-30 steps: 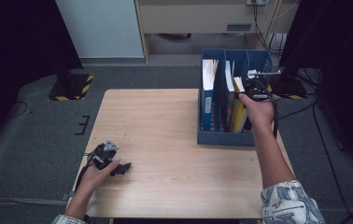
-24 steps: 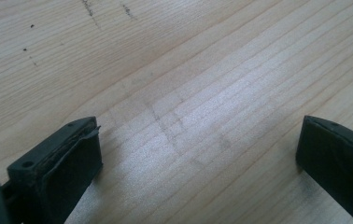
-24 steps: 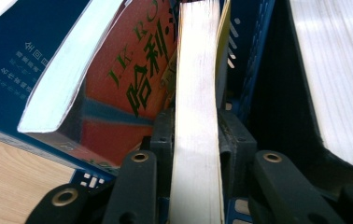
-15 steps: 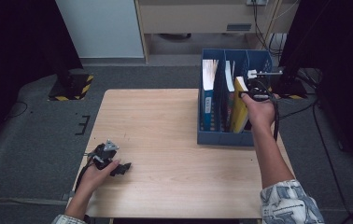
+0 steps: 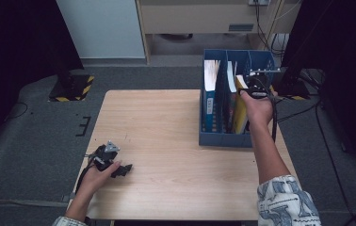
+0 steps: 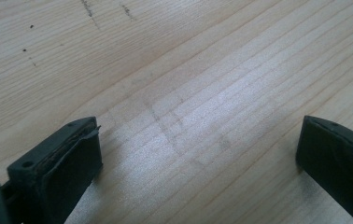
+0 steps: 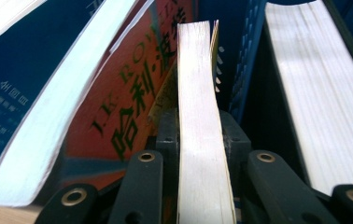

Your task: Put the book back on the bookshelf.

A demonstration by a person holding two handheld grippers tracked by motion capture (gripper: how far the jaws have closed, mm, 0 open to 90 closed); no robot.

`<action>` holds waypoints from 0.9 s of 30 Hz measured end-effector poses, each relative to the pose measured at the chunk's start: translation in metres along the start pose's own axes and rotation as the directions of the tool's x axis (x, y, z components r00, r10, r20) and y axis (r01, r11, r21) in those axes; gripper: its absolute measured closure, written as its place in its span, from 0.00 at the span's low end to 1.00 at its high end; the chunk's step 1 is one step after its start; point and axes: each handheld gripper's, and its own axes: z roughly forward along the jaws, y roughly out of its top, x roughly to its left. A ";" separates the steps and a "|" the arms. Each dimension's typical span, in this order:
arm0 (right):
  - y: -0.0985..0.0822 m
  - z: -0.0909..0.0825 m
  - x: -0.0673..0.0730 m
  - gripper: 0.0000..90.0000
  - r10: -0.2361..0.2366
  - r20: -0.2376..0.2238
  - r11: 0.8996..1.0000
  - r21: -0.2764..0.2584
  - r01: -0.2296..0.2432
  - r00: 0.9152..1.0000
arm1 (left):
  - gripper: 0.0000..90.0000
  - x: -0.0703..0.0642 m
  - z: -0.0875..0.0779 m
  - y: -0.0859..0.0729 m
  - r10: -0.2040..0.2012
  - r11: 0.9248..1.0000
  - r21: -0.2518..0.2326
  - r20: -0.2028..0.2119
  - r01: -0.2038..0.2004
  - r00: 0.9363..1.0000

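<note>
The right tongs (image 5: 250, 87) are clamped on the top edge of a yellow-covered book (image 5: 240, 113) that stands in the blue file box (image 5: 223, 138) at the far right of the counter (image 5: 166, 122); in the right gripper view the jaws press the book's page block (image 7: 198, 116) from both sides. The jaws have just been closing, with the book between them. The step in hand appears to be drawing this book up out of its compartment. To do it well, lift straight along the book's own height, keep the grip firm and centred on the page edge so the pages do not fan or slip, and avoid twisting until the lower edge is above the box rim. Obstructions: an orange-red book (image 7: 132, 93) leans just beside the held one, a blue-covered book (image 7: 20, 84) lies beyond it, and a perforated divider (image 7: 242, 70) stands close on the other side, with a thick white page block (image 7: 314, 93) past it. Any of these could drag or tip as the book rises. The left tongs (image 5: 119, 170) rest low over the bare counter at the near left corner, jaws wide apart with nothing between them, well away from the box.
</note>
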 end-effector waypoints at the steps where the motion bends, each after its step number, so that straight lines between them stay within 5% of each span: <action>1: 0.000 0.000 0.001 0.83 0.001 -0.002 1.000 0.004 -0.001 1.000 | 0.00 0.000 0.000 0.000 0.000 1.000 0.000 0.000 0.000 1.000; 10: -0.006 -0.006 0.003 0.82 -0.021 -0.022 0.999 0.026 0.022 1.000 | 0.00 0.000 0.000 0.000 0.000 1.000 0.001 0.000 0.000 1.000; 27: -0.019 -0.013 0.002 0.77 0.024 -0.061 1.000 0.011 -0.023 0.998 | 0.00 0.000 0.000 0.000 0.001 1.000 0.001 0.000 -0.001 1.000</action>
